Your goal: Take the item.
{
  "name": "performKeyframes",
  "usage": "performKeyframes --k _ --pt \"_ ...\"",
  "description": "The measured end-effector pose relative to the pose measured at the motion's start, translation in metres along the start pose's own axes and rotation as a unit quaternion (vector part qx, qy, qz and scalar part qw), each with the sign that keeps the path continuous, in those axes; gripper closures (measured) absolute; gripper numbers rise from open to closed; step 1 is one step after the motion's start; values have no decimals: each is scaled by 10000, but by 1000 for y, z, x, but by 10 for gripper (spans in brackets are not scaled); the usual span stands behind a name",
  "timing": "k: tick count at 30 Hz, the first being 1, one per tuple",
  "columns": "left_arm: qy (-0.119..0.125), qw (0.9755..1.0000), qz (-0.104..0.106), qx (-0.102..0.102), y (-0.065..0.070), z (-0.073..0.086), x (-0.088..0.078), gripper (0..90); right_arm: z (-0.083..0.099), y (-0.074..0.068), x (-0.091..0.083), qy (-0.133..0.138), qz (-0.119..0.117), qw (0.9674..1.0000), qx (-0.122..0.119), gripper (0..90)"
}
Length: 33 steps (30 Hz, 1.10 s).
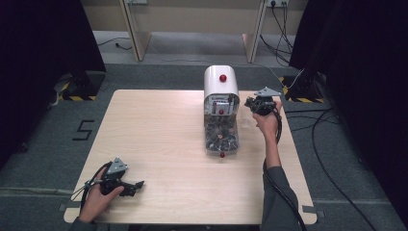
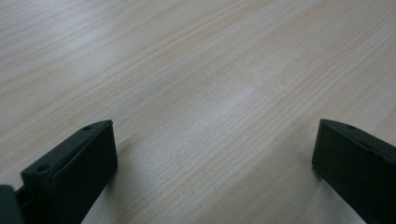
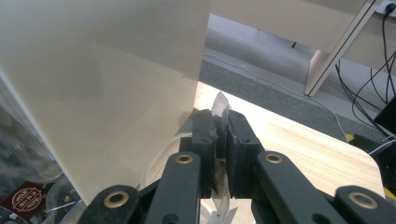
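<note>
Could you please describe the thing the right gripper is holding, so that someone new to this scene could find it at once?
Start at the white dispenser with the red knob, standing on the wooden table. Just to its right, the right gripper has its jaws shut on a small clear wrapper. It is the one see-through piece outside the dispenser's filled clear bin.

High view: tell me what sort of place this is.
Probably a lab or recording room set up for filming, not a home. A bare wooden table stands on grey carpet, black curtains hang at both sides, and cables trail across the floor beside hazard-striped stand feet.
</note>
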State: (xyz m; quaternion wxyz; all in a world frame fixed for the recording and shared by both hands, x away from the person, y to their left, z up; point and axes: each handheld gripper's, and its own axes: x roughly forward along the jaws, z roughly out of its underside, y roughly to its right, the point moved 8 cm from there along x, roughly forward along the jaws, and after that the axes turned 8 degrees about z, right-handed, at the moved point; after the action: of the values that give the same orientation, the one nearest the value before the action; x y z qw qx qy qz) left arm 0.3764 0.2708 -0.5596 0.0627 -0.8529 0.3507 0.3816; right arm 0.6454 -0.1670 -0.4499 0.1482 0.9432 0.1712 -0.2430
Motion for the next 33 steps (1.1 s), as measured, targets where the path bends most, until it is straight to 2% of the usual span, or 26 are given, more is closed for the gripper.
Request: performKeyframes --k 20,24,33 --pt "-3 10000 1 -2 0 0 0 0 13 -4 7 -178 -86 9998 68 824" --pt "-2 10000 1 -1 0 0 0 0 15 -5 9 -193 -102 9998 -15 820" --pt "-2 10000 1 0 0 0 0 0 15 -7 8 -193 -126 9997 -26 811"
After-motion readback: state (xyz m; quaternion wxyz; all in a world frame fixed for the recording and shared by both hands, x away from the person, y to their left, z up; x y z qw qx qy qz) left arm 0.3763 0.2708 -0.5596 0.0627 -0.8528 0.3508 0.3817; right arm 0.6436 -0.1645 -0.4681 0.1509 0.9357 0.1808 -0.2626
